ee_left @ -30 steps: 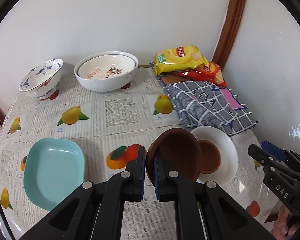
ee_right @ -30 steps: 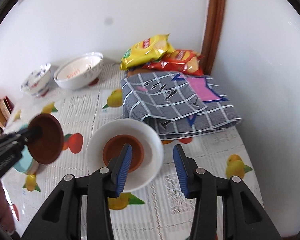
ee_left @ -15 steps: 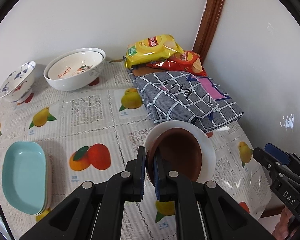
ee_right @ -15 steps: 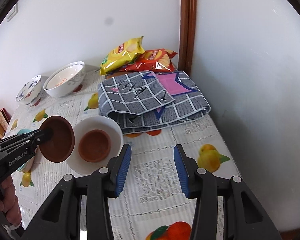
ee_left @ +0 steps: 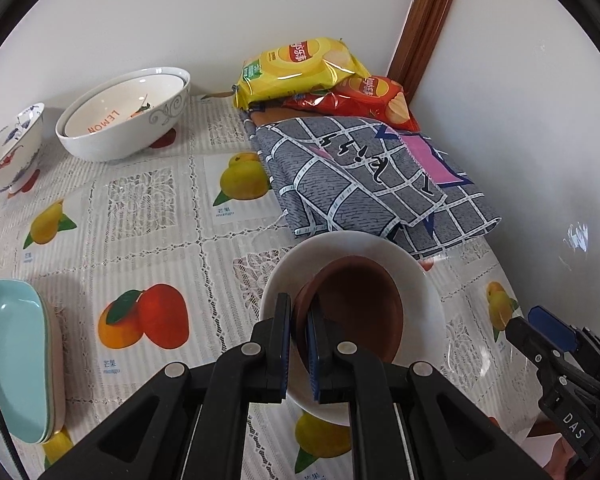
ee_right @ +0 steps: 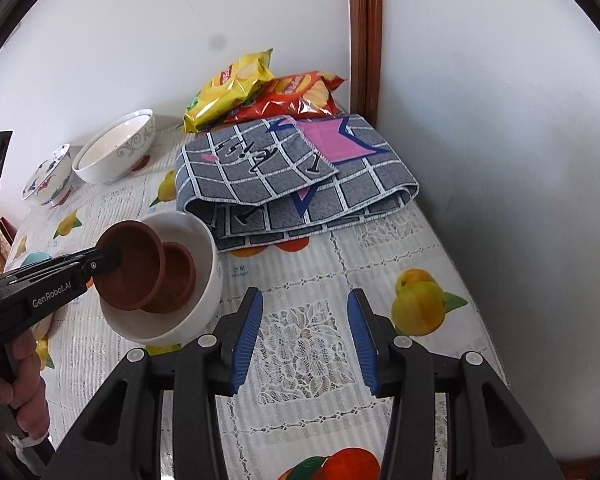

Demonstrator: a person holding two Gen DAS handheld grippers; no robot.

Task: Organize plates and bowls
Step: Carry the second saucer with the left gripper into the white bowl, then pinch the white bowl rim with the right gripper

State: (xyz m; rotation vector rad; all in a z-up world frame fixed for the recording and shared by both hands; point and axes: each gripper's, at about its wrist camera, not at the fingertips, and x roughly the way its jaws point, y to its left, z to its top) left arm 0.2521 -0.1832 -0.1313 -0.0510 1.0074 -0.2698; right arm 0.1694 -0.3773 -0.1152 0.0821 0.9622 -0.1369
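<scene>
My left gripper (ee_left: 299, 324) is shut on the rim of a brown saucer (ee_left: 360, 308), holding it tilted over a white bowl (ee_left: 424, 280). In the right wrist view the held saucer (ee_right: 130, 266) hangs above a second brown saucer (ee_right: 178, 276) that lies inside the white bowl (ee_right: 206, 280). My right gripper (ee_right: 302, 336) is open and empty, to the right of the bowl above the tablecloth. It also shows at the right edge of the left wrist view (ee_left: 540, 332).
A folded grey checked cloth (ee_left: 364, 176) lies behind the bowl, with yellow (ee_left: 296, 68) and red (ee_left: 364, 96) snack bags at the wall corner. Two nested white bowls (ee_left: 124, 116) and a blue-patterned bowl (ee_left: 8, 152) stand back left. Stacked teal plates (ee_left: 12, 352) sit left.
My left gripper has carried the brown saucer to the right, from beside the white bowl to over it. My right gripper has drawn back to the right, away from the bowl.
</scene>
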